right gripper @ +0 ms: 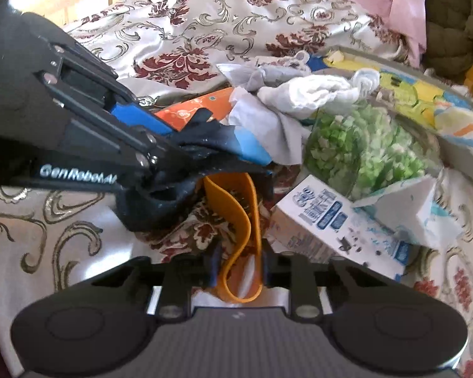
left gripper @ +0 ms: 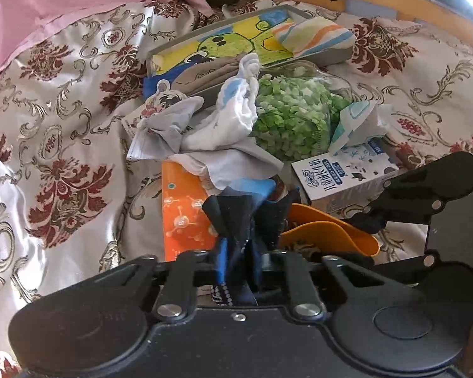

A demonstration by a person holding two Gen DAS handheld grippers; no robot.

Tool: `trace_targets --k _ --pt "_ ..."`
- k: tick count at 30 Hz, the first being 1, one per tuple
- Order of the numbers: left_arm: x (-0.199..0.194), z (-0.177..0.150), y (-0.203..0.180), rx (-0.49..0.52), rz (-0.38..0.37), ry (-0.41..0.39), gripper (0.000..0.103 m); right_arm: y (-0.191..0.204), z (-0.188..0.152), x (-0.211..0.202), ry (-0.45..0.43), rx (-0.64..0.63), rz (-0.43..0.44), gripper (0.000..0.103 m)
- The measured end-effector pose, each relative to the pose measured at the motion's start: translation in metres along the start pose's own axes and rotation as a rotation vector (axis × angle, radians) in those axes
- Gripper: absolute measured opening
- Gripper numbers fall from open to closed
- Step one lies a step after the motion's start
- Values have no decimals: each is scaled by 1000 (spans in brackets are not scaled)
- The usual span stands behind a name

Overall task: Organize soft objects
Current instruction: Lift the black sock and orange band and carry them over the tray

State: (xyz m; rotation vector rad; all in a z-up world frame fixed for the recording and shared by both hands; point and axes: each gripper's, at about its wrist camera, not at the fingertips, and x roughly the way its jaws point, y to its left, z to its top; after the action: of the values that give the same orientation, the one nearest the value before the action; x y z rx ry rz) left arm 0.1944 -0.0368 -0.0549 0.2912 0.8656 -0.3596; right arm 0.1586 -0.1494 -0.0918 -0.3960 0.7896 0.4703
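Observation:
My left gripper (left gripper: pixel 244 220) is shut on a dark navy cloth (left gripper: pixel 236 211), which bunches up between its blue pads. From the right wrist view the left gripper (right gripper: pixel 233 157) reaches in from the left, and the navy cloth (right gripper: pixel 160 201) hangs below it. My right gripper (right gripper: pixel 239 261) is shut on a bent orange flexible strip (right gripper: pixel 236 208), which the left wrist view shows just right of the navy cloth as an orange strip (left gripper: pixel 331 233). A white sock (left gripper: pixel 233 116) and a grey cloth (left gripper: pixel 170 119) lie crumpled just beyond, on the patterned bedspread (left gripper: pixel 63 157).
Around the cloths lie an orange box (left gripper: pixel 183 214), a clear bag of green and white bits (left gripper: pixel 293 110), a milk carton (left gripper: pixel 347 176) and a tissue pack (left gripper: pixel 356 119). Further back sits a grey tray (left gripper: pixel 328 56) with a cartoon picture and a striped folded cloth (left gripper: pixel 315 36). A pink sheet (left gripper: pixel 63 0) covers the far left.

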Motion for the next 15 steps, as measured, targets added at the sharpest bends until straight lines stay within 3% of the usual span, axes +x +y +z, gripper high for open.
trace_targets --k 8,15 --pt "-7 1 7 -65 3 -43 6 13 0 -18 -99 -105 -139 17" --pt "-32 4 16 -182 -42 -198 6 0 8 -40 -189 -43 -180 17"
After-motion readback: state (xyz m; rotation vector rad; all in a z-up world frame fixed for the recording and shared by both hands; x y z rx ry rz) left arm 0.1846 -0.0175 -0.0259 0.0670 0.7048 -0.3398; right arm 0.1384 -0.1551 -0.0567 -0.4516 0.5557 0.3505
